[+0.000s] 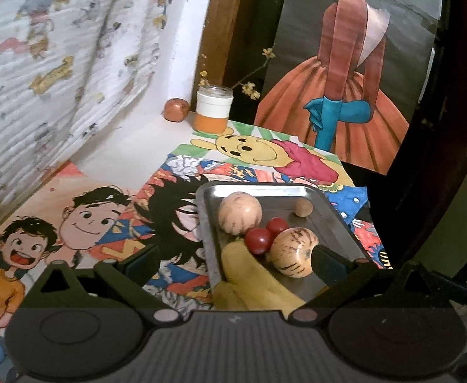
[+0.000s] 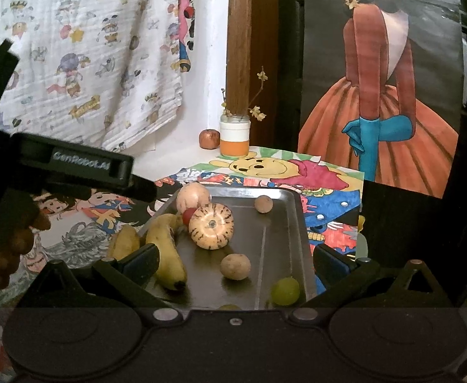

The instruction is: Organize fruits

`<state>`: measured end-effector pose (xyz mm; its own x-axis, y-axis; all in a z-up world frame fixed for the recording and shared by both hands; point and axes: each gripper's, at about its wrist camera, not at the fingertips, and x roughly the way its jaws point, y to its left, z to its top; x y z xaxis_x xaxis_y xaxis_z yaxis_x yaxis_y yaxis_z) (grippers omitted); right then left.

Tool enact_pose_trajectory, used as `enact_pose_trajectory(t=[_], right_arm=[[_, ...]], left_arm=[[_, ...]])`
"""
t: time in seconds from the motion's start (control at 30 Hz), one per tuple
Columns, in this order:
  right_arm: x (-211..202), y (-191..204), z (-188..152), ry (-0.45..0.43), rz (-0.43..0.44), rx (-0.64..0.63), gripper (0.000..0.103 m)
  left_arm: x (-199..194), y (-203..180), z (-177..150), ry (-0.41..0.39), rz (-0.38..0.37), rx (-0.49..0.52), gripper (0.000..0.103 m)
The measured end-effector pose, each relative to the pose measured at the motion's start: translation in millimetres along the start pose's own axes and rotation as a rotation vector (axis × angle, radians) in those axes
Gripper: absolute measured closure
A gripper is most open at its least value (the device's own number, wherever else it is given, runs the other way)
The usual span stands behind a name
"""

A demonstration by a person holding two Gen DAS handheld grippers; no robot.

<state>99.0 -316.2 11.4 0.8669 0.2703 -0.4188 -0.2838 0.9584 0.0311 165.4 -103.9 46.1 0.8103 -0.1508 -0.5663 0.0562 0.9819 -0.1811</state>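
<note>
A metal tray (image 2: 278, 198) sits on the counter on top of overlapping cartoon drawings (image 1: 83, 220), and it holds nearly all the fruit. In the right wrist view a striped cream melon (image 2: 211, 226) lies near the tray's middle with its stem end facing the camera. A second pale melon (image 2: 193, 197) rests against the tray's far left rim, and a red cherry tomato (image 2: 188, 215) is wedged between the two. The left wrist view shows there are two cherry tomatoes (image 1: 259, 240), touching each other.

A yellow banana (image 2: 168, 252) runs along the tray's left side. A second yellow piece (image 2: 125, 242) pokes over the left rim just beside it; whether it lies inside or outside the tray cannot be told. A small brown round fruit (image 2: 235, 266) lies alone on the tray floor toward the near end. Another small brown ball (image 2: 263, 204) sits near the far right corner. A green grape (image 2: 285, 290) lies at the near right corner.

At the back of the counter a glass jar (image 1: 213, 108), banded white and orange, holds thin flowering twigs. A reddish-brown round fruit (image 1: 176, 110) sits just beside it against the wall.

The left gripper (image 1: 233, 258) has its jaws spread wide and holds nothing; its right finger is just beside the striped melon. The right gripper (image 2: 233, 260) also has its jaws wide open and empty, straddling the tray's near end.
</note>
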Motion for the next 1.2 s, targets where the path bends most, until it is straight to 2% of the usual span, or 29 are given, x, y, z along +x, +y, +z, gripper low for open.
enact_pose_trajectory(t=[0.57,0.77,1.2], right_arm=[[-21,21,0,0.01,-0.054,0.027,0.001],[-30,29,-9,-0.022,-0.098,0.052,0.001],[-53,36,-29,-0.097,-0.148,0.11,0.001]], left_arm=[[-37,27,-22,-0.047,0.039,-0.009,0.0],[-54,38,-35,-0.108,0.066,-0.003,0.0],[-73,48,-68,-0.141,0.064,0.009,0.0]])
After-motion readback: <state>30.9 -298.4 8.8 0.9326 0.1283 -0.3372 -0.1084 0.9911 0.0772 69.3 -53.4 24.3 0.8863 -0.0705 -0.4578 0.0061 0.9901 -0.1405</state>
